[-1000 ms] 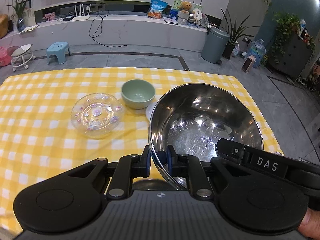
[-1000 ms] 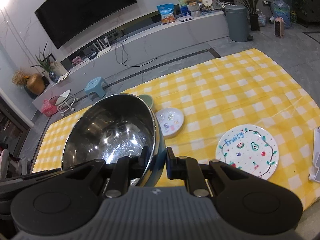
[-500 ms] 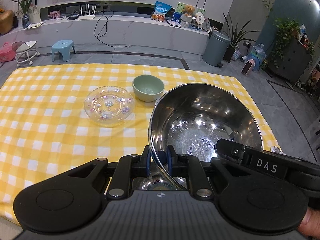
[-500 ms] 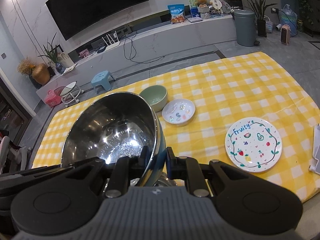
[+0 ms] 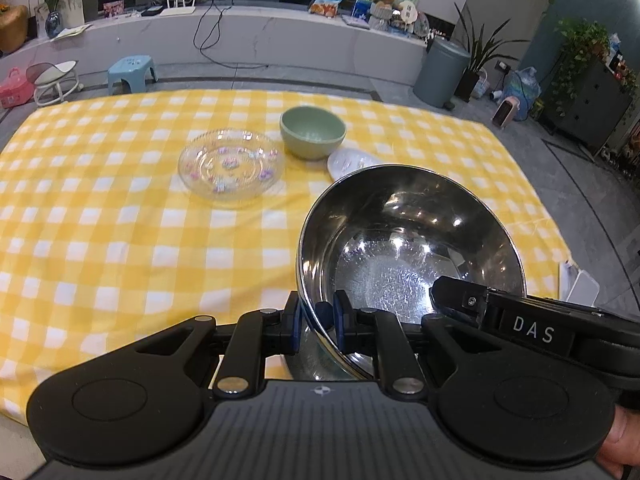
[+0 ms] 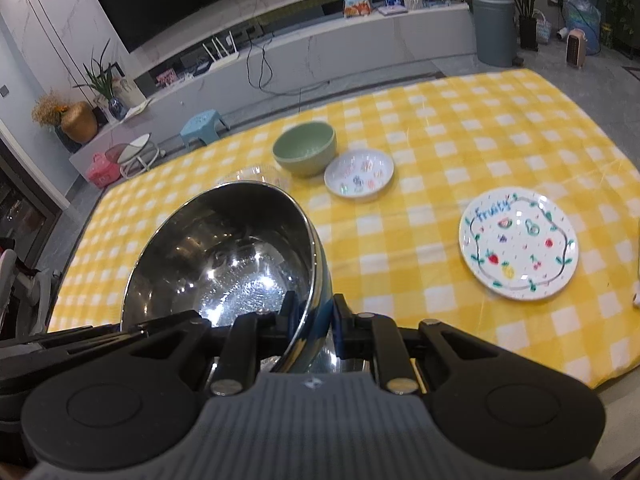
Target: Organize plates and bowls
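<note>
The steel bowl [image 5: 408, 240] is held at the table's near edge, its rim clamped by the left tool [image 5: 316, 322] and the right tool [image 6: 312, 320]. Since a second ago it has come lower and nearer. The fruit plate [image 6: 518, 244] shows only in the right view. The glass plate [image 5: 231, 165], green bowl [image 5: 313, 131] and small dish [image 6: 359, 174] sit well beyond, with bare yellow checked cloth [image 5: 120, 240] to the left.

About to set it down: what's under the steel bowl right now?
Under the steel bowl, near the left hand-held gripper, a curved shiny metal surface shows, maybe another bowl. Beyond lies the yellow checked cloth. The bowl hides everything else beneath it.
</note>
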